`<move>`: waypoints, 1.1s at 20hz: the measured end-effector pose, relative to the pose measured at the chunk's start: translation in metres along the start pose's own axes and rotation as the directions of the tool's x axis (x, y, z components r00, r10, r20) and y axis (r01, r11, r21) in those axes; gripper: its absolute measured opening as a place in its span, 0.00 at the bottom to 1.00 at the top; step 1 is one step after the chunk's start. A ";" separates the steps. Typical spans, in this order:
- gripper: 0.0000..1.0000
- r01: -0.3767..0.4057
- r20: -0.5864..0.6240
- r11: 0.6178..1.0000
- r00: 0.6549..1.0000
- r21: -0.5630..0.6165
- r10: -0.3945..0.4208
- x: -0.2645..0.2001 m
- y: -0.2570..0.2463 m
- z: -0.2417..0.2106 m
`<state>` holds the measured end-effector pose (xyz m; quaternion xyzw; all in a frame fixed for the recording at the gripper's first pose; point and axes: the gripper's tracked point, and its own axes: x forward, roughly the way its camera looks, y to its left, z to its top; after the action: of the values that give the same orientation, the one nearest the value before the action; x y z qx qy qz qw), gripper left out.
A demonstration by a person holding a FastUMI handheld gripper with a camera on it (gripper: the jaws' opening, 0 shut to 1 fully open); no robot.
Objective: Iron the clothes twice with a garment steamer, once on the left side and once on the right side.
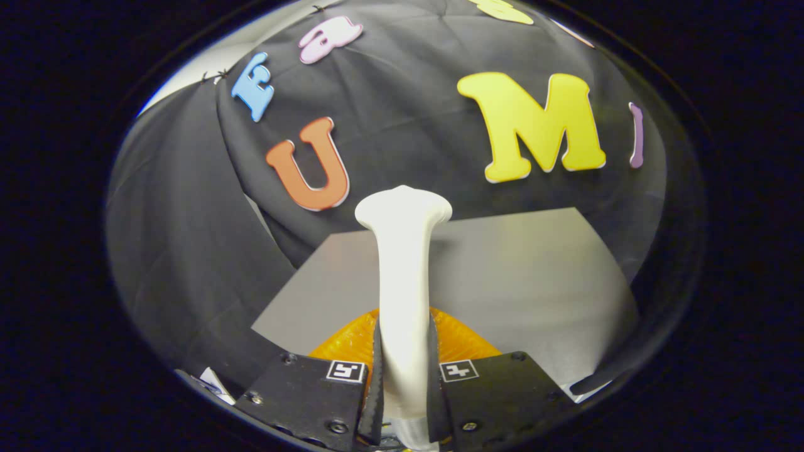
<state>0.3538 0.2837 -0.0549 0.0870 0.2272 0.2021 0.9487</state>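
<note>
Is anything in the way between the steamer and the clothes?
The gripper is shut on the white steamer, both fingers pressing its handle. Beyond it lie a grey table and the black cloth wall; no clothes in sight, so I cannot tell.

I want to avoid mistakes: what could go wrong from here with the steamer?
1. The gripper is shut on the steamer low on its handle; the long body above could tilt or slip in the jaws.
2. The head points at the wall, over the grey table; I see no clothes, so aiming may need care.

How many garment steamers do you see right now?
1: a white garment steamer stands upright between the fingers of the gripper, which is shut on its handle, above the grey table. Others may be hidden.
</note>
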 end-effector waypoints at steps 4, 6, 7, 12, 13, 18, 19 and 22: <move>0.30 -0.067 0.127 0.998 0.990 -0.006 0.067 -0.067 0.011 0.033; 0.30 -0.104 0.195 0.995 0.975 -0.001 0.103 -0.109 0.017 0.048; 0.30 -0.113 0.219 0.993 0.969 -0.014 0.113 -0.127 0.018 0.054; 0.30 -0.126 0.358 0.992 0.926 -0.011 0.121 -0.215 -0.001 0.081; 0.30 -0.120 0.385 0.993 0.916 -0.008 0.114 -0.232 -0.006 0.086; 0.30 -0.063 0.506 0.997 0.862 0.034 0.037 -0.309 -0.040 0.101; 0.30 -0.034 0.526 0.999 0.850 0.039 0.009 -0.324 -0.050 0.102; 0.30 0.043 0.585 0.997 0.808 0.062 -0.071 -0.369 -0.078 0.103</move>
<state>0.1281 0.0495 0.1619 0.1599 -0.0696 0.1317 0.9758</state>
